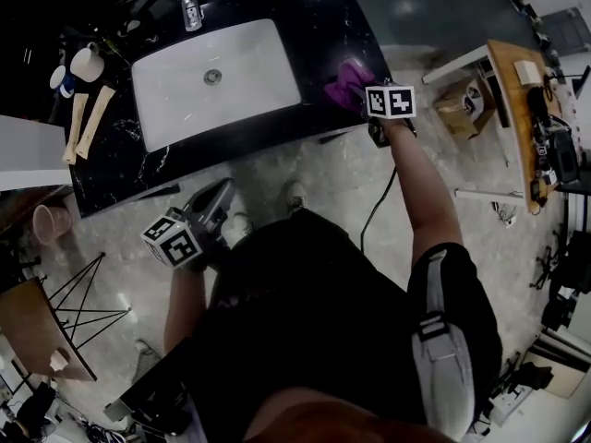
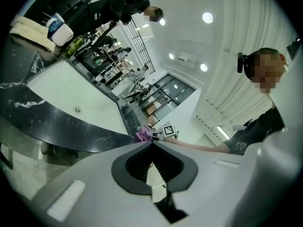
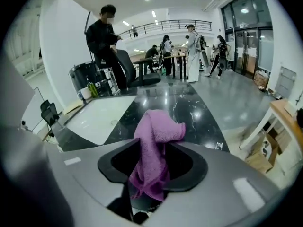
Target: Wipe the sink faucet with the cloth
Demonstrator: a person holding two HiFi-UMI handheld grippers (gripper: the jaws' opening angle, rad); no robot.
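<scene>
Right gripper view puts the purple cloth (image 3: pixel 158 124) straight between the 2 fingers of the right gripper (image 3: pixel 157 144). They stand fairly wide, with the cloth bunched upright in the gap and its top flopping over to one side. I cannot see the pads pinching it firmly, so I judge it loosely enclosed and not clamped. In the head view the cloth sits on the black marble tabletop (image 1: pixel 332 26), near the edge, just beside the white sink (image 1: pixel 249 53).

The left gripper (image 2: pixel 151 143) has its fingers closed together on nothing. It hangs low in front of the tabletop, clear of the basin.

The cloth looks like terry towelling: light, soft, limp and easy to compress. It will probably sag and fold wherever it is not supported, and a thin corner could slip out during a rub. The best hold seems to be the thick middle of the bunch, taken deep between the fingers. A loose flap should be left past the tips to press and wrap against the metal.

The faucet (image 1: pixel 188 2) stands at the far side of the sink, well apart from the cloth. It looks rigid, fixed and shiny, so likely slick under the towel.
</scene>
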